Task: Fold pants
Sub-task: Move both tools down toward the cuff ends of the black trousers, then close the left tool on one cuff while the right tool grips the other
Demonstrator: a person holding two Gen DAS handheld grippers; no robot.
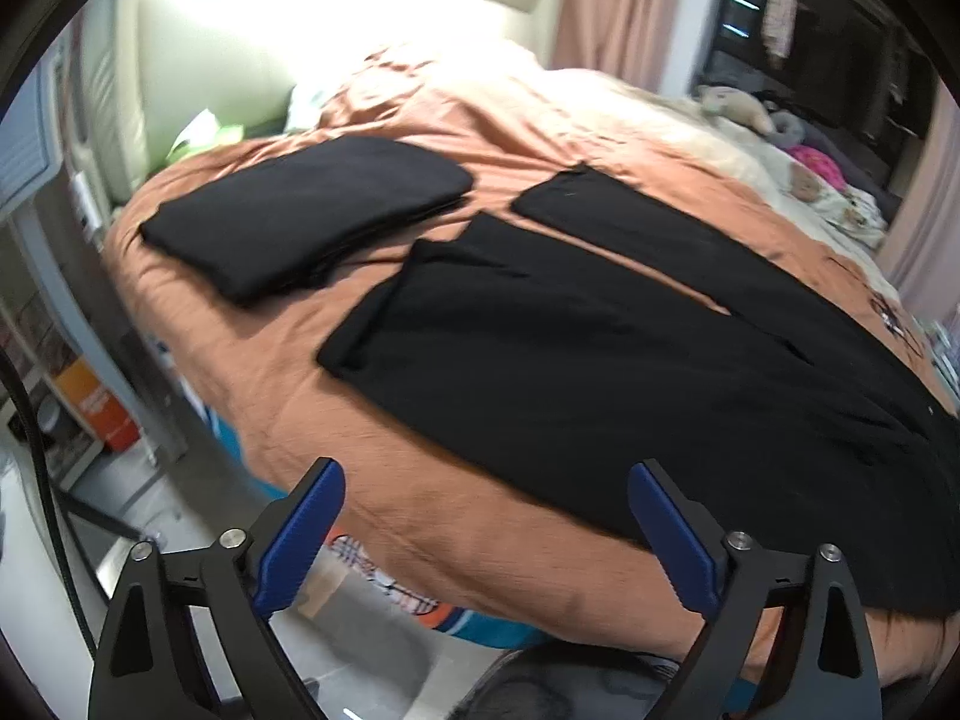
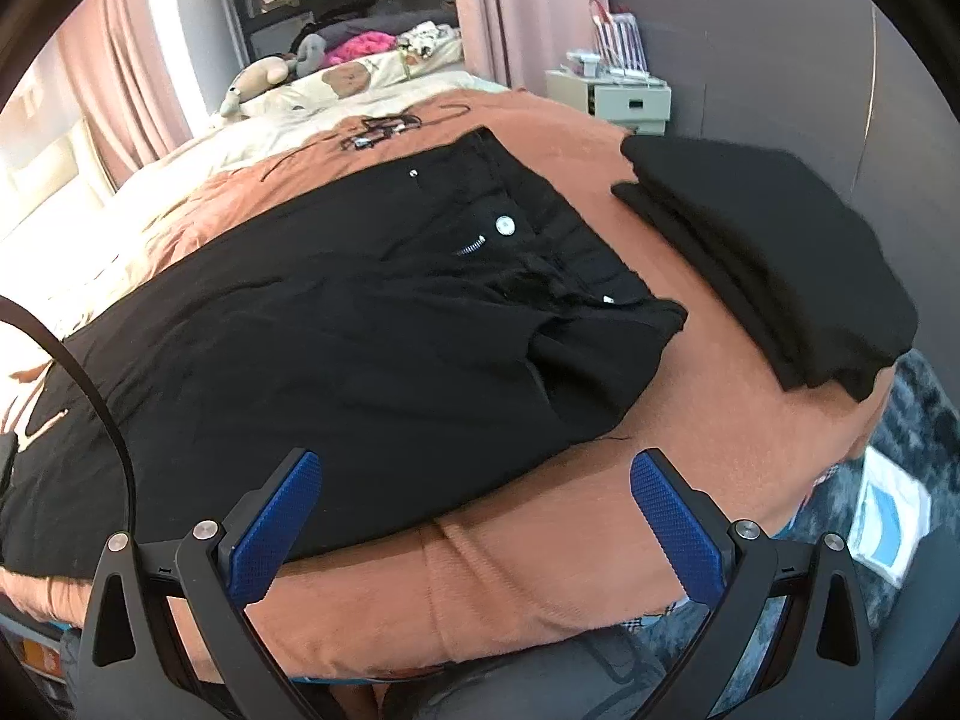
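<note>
1. The left gripper (image 1: 486,531) at the bottom of its frame gapes wide, holding nothing, above the orange bedspread (image 1: 510,546).
2. The right gripper (image 2: 474,516) is likewise spread wide and empty; its left finger (image 2: 273,525) overlaps the pants' near edge.
3. The black pants (image 2: 312,348) lie flat just beyond, waistband (image 2: 558,228) to the upper right, legs (image 1: 540,252) running toward the left wrist view's upper left.
4. Folded black garments (image 1: 312,213) sit farther off.
</note>
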